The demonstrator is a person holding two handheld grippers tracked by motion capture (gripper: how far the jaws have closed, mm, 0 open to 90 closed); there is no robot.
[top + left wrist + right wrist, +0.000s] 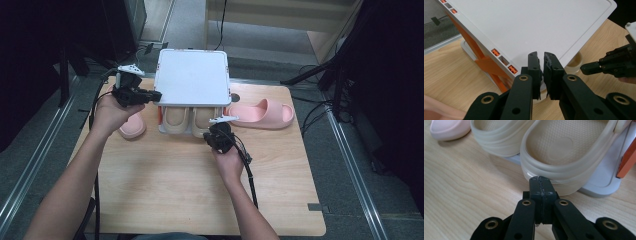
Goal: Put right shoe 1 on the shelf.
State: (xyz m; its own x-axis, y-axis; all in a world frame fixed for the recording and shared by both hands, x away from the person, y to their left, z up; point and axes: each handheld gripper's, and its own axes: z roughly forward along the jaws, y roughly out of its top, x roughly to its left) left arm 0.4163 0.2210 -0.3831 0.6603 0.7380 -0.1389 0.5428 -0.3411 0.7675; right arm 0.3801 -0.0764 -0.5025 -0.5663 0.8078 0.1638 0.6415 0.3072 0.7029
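The white shoe rack (192, 77) stands at the far middle of my table (165, 190), its back edge near the table's far edge, and the near half of the wood lies bare in front of my forearms, so that is my widest room. To the rack's right a pink slipper (261, 114) lies on its side, just beside the rack's lower right corner; to its left the other pink slipper (132, 127) sits under my left hand. Two beige clogs (186, 120) rest side by side on the rack's lower shelf, heels poking out toward me. My right hand-held gripper (217, 131) has its jaws pressed together with nothing between them, and its tip sits right at the heel rim of the right beige clog (564, 152); whether it touches I cannot tell. My left hand-held gripper (152, 95) is at the rack's left side, level with the top panel's near left corner, jaws nearly together with a thin gap. The left gripper view shows the orange struts (490, 66) under the top panel and my right hand-held gripper off to the side; the right gripper view shows the clog's textured footbed, which the top panel hides from above.
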